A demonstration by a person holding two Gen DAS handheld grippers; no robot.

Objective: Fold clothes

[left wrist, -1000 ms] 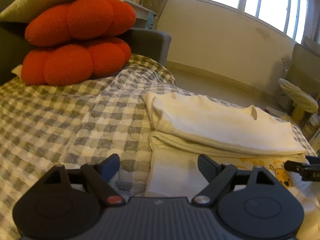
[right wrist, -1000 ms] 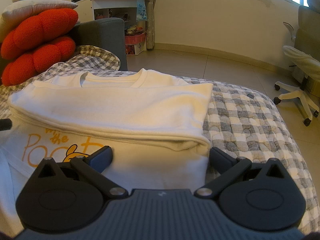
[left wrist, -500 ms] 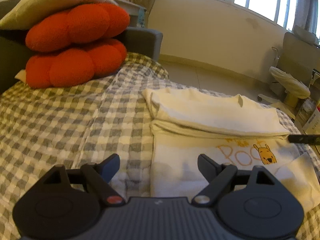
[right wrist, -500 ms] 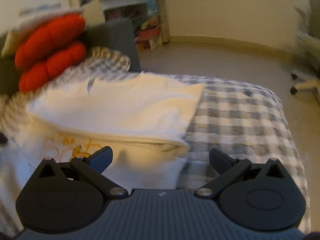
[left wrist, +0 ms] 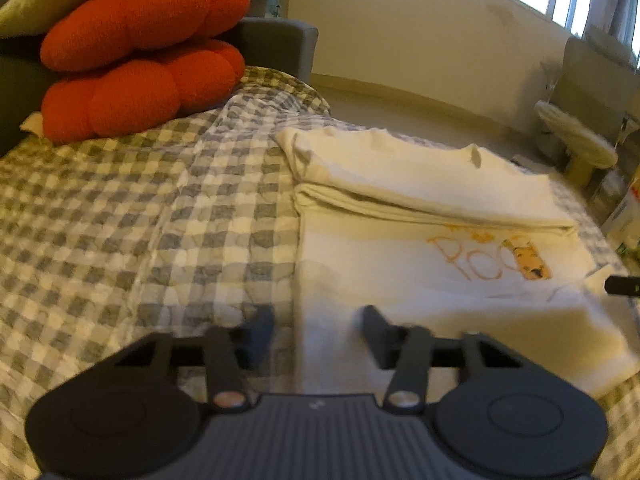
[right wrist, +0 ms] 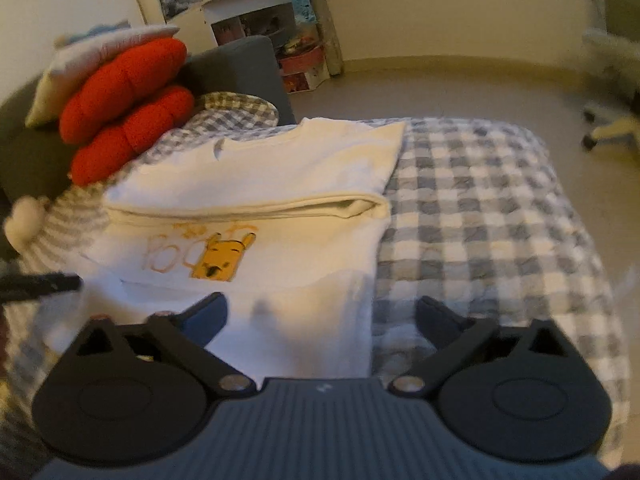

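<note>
A white T-shirt point(left wrist: 400, 280) point(right wrist: 280, 184) with a yellow bear print lies on the checked quilt point(left wrist: 120, 240) point(right wrist: 480, 220), its collar half folded over toward me. My left gripper point(left wrist: 318, 332) hovers low at the shirt's near left edge. Its jaws are closing, the fabric edge runs between the fingers, and a gap still shows. My right gripper point(right wrist: 322, 316) sits at the near right edge. Its jaws are closing too, with the shirt's side edge between them and untouched. Each view catches the other gripper's dark fingertip point(left wrist: 622, 285) point(right wrist: 40, 283) at its border.
Two red puffy cushions point(left wrist: 140, 60) point(right wrist: 124, 108) are stacked under a pale pillow against a grey sofa arm point(left wrist: 276, 44). The quilt ends at the floor on the far and right sides. A wheeled chair point(right wrist: 608, 128) and a cluttered shelf point(right wrist: 264, 16) stand beyond.
Both grippers drew back toward the shirt's near hem, so the bear print and more of the lower shirt now show. Both pairs of jaws narrowed, the left far more.
</note>
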